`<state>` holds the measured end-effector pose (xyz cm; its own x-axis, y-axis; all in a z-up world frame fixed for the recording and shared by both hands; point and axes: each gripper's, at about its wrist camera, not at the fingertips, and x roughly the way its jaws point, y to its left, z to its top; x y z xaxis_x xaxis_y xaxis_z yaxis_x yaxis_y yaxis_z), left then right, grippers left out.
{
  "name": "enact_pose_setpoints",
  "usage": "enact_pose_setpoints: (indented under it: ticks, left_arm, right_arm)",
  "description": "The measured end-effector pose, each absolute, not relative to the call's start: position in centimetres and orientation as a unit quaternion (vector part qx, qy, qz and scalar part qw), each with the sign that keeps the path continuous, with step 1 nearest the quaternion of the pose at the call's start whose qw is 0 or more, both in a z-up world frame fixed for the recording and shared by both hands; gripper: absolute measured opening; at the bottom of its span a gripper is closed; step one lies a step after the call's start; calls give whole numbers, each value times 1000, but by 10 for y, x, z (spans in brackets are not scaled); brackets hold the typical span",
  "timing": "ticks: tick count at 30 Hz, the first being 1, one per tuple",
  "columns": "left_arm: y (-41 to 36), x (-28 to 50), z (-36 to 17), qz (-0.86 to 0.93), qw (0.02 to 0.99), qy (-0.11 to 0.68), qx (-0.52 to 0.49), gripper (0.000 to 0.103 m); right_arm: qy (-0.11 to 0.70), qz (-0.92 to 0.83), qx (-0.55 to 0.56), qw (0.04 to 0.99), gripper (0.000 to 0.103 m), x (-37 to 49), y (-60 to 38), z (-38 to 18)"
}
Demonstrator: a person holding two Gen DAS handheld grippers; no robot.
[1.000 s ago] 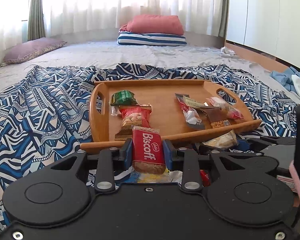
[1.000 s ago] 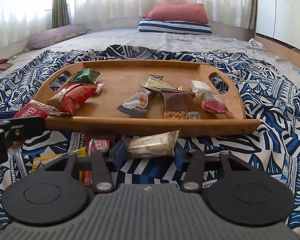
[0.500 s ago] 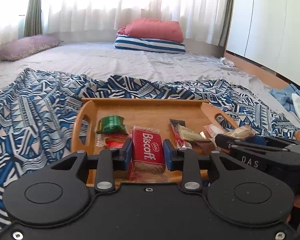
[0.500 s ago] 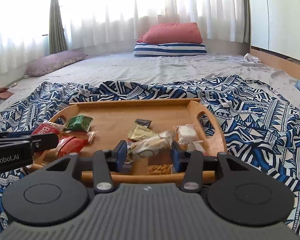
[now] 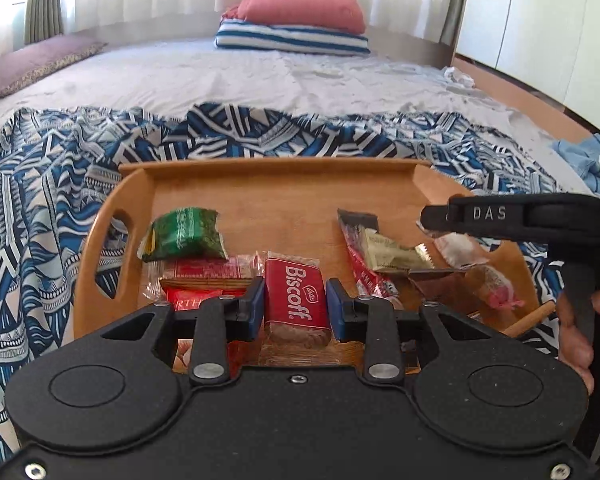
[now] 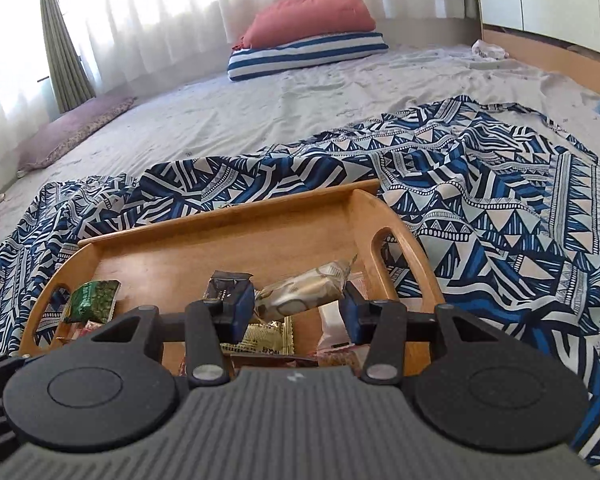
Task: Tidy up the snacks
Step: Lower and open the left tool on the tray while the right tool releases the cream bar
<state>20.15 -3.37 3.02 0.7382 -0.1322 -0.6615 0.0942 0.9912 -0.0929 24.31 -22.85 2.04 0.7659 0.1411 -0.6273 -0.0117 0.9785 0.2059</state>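
Note:
My left gripper (image 5: 295,300) is shut on a red Biscoff packet (image 5: 296,300) and holds it over the near left part of the wooden tray (image 5: 284,170). My right gripper (image 6: 298,302) is shut on a beige wrapped snack bar (image 6: 304,290) above the tray's right part (image 6: 404,248); its body also shows in the left wrist view (image 5: 512,218). On the tray lie a green packet (image 5: 184,234), a red cracker packet (image 5: 208,276), a cream sachet (image 5: 392,256) and several other wrapped snacks.
The tray sits on a blue patterned cloth (image 5: 40,200) spread over a grey bed sheet (image 5: 220,76). Pillows (image 5: 296,20) lie at the far end. White cabinets (image 5: 540,32) stand at the right. Blue clothing (image 5: 580,160) lies right of the cloth.
Both grippers have lifted their snacks off the cloth in front of the tray and moved forward over it. The right gripper has tilted and its grip looks wider.

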Motion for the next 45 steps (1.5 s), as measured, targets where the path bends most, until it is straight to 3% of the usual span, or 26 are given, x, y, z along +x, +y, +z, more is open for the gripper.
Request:
enact_pose_setpoints:
  ticks: [14,22,25,27,32,37,43,45]
  left_arm:
    - [-36,219,17,-56,928,369,-20,30]
    - [-37,223,16,-54,925,375,-23,30]
    - [-35,221,18,-50,927,371,-23,31]
    - [-33,218,21,-49,928,368,-21,38]
    - [-29,205,32,-48,935,352,-10,51]
    - [-23,186,48,-47,942,333,-11,75]
    - [-15,157,62,-50,947,318,-10,90]
    - [-12,145,65,-55,948,314,-11,90]
  right_arm:
    - [340,48,36,939,51,259,-209,7]
    - [339,71,72,935,52,260,-214,9]
    - [340,69,78,935,58,259,-216,9]
    - [340,70,76,935,66,257,-216,10]
    - [337,75,79,935,70,247,-217,14]
    - [323,82,86,939,76,230,-221,24]
    - [302,93,67,946,86,201,-220,36]
    - [293,102,59,949,89,188,-219,38]
